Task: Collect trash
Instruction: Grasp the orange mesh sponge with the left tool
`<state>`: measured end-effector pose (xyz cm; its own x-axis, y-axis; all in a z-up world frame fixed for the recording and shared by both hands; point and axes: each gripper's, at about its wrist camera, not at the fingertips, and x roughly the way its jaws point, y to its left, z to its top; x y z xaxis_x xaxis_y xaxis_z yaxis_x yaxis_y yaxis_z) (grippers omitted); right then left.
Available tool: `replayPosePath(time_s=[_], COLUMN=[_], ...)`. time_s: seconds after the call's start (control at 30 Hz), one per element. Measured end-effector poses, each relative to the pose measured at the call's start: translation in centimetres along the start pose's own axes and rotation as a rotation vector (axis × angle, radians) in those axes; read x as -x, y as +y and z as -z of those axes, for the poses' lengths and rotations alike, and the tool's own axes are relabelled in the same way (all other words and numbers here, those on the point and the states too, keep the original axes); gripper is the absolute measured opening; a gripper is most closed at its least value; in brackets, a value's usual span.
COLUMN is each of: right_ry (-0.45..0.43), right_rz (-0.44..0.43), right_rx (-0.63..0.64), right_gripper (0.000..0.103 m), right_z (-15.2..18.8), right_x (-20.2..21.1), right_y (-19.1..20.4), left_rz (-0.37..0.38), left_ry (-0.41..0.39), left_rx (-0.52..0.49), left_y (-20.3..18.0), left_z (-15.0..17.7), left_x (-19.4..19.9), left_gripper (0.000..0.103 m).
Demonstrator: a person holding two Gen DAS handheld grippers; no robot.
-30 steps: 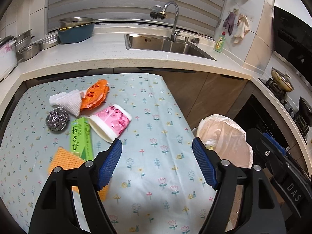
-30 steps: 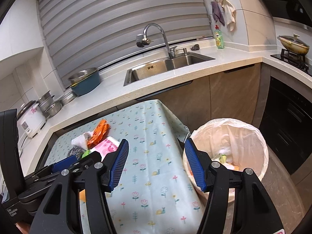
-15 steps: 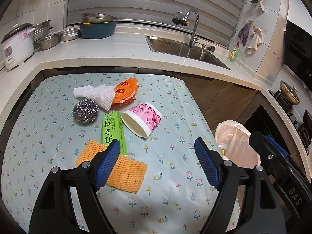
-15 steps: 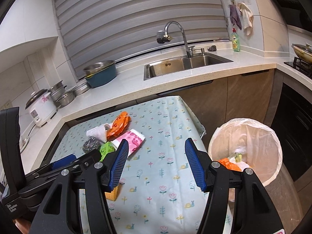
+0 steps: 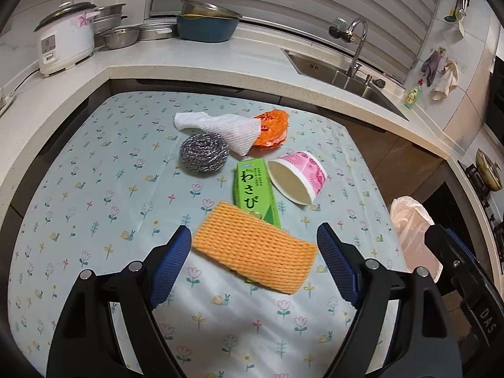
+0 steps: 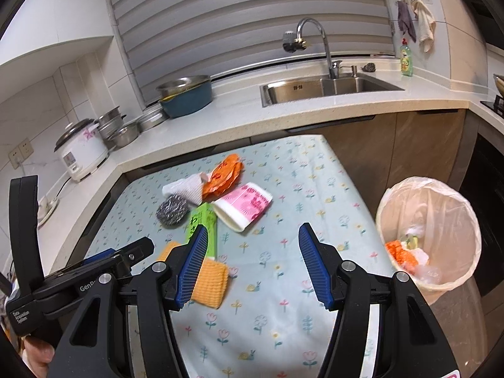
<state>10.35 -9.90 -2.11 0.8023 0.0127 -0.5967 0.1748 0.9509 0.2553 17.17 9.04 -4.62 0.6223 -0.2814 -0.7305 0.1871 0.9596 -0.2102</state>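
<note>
Trash lies in a cluster on the floral tablecloth (image 5: pixel 94 195): an orange sponge cloth (image 5: pixel 253 247), a green wasabi box (image 5: pixel 255 193), a pink paper cup (image 5: pixel 297 176) on its side, a steel scourer (image 5: pixel 204 153), a white paper towel (image 5: pixel 220 127) and an orange wrapper (image 5: pixel 272 127). My left gripper (image 5: pixel 253 267) hovers just short of the sponge cloth, its jaws opening, nothing between the pads. My right gripper (image 6: pixel 252 264) stands open and empty over the table, right of the sponge cloth (image 6: pixel 209 278). The lined bin (image 6: pixel 430 230) stands at the right and holds some rubbish.
A worktop wraps around the table, with a rice cooker (image 5: pixel 64 39), steel bowls (image 5: pixel 121 34), a blue basin (image 5: pixel 206 26) and a sink (image 6: pixel 327 88) with a tap. Brown cabinet fronts (image 6: pixel 393 154) stand behind the bin. A hob with a pan (image 5: pixel 488 170) is at far right.
Both grippers have swung left from the bin side to over the table. The trash cluster now sits centred before the left gripper, whose jaws have widened a little.
</note>
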Motion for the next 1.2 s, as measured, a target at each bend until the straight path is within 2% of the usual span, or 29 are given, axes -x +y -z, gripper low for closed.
replayPosePath(time_s=[0.3, 0.7, 0.77, 0.9, 0.97, 1.03, 1.07, 1.1, 1.2], right_ry=[0.091, 0.129, 0.134, 0.141, 0.144, 0.147, 0.149, 0.151, 0.153], right_rz=[-0.029, -0.018, -0.014, -0.009, -0.009, -0.009, -0.009, -0.010, -0.015], right_rx=[0.033, 0.032, 0.031, 0.028, 0.028, 0.028, 0.027, 0.026, 0.026], right_gripper=[0.058, 0.058, 0.058, 0.058, 0.058, 0.058, 0.058, 0.058, 0.058], right_z=[2.7, 3.1, 3.0, 2.8, 2.7, 2.6, 2.6, 2.5, 2.4], right_x=[-3.4, -6.1, -6.5, -7.2, -7.6, -8.0, -8.1, -8.3, -8.7], right_y=[2.9, 3.3, 3.1, 2.8, 2.7, 2.7, 2.7, 2.7, 3.0], left_rz=[-0.025, 0.058, 0.074, 0.109, 0.123, 0.144, 0.150, 0.154, 0.158], left_ry=[0.053, 0.189, 0.206, 0.236, 0.238, 0.233, 0.230, 0.222, 0.188], left_rx=[0.017, 0.124, 0.144, 0.160, 0.156, 0.144, 0.140, 0.137, 0.138], left_y=[3.3, 4.0, 4.0, 4.1, 4.1, 4.1, 4.1, 4.2, 4.8], left_z=[1.3, 2.2, 2.2, 2.1, 2.0, 1.7, 1.6, 1.4, 0.6], left_x=[-1.5, -6.4, -7.2, -8.4, -8.6, -8.6, -8.4, -8.2, -6.9], left_gripper=[0.078, 0.077, 0.071, 0.053, 0.048, 0.026, 0.023, 0.013, 0.010])
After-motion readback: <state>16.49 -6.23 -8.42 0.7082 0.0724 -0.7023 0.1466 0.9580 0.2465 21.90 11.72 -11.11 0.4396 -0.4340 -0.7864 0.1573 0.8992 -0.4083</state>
